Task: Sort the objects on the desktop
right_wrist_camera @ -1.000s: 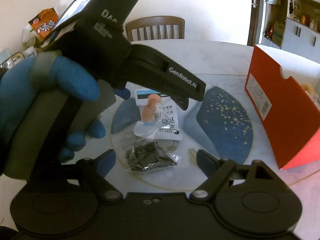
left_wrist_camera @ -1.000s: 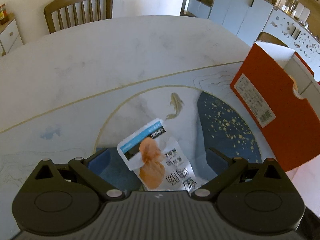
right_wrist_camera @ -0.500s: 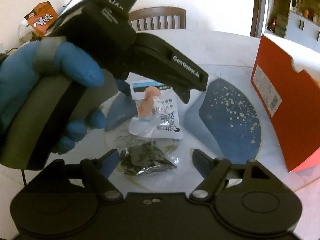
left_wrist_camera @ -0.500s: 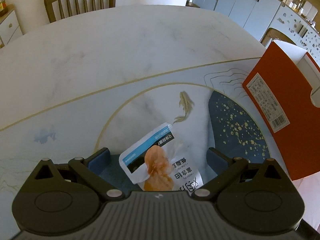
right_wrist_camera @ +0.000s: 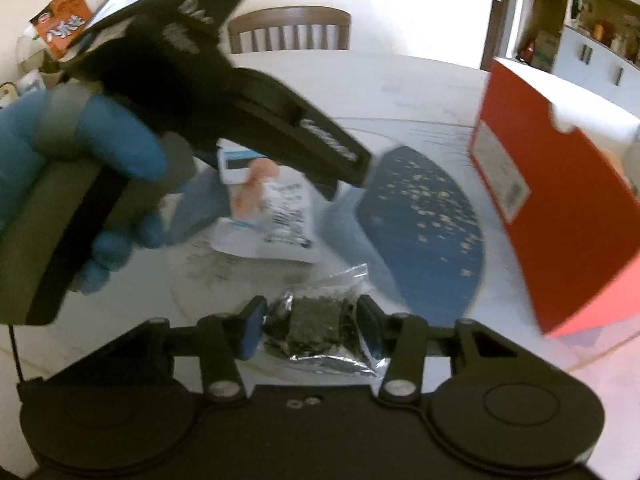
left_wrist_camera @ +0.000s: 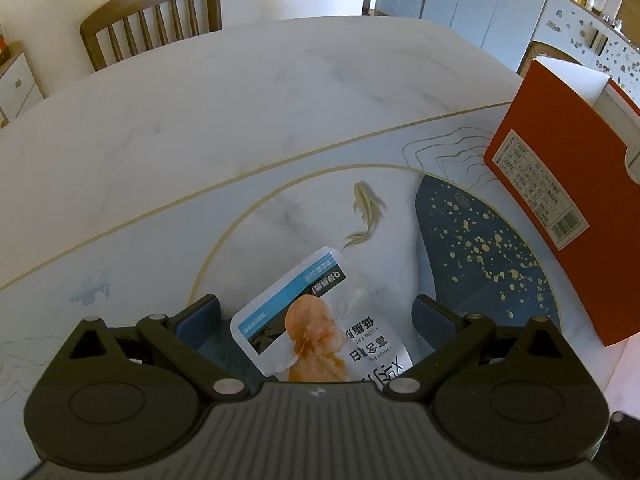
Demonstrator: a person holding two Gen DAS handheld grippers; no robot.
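A white snack packet with an orange picture lies flat on the table, between the wide-apart fingers of my left gripper, which is open and not touching it. The right wrist view shows the same packet under the left gripper, which a blue-gloved hand holds. My right gripper is closing its jaws on a clear bag of dark bits; both blue pads touch its crumpled sides. The right wrist view is blurred.
An open red cardboard box stands at the right, also in the right wrist view. The round marble table has a blue inlay. A wooden chair stands behind it, cabinets at the back right.
The right jaws have narrowed from wide apart onto the dark bag, which now sits close between the pads. The left gripper has shifted forward over the snack packet and stays open.
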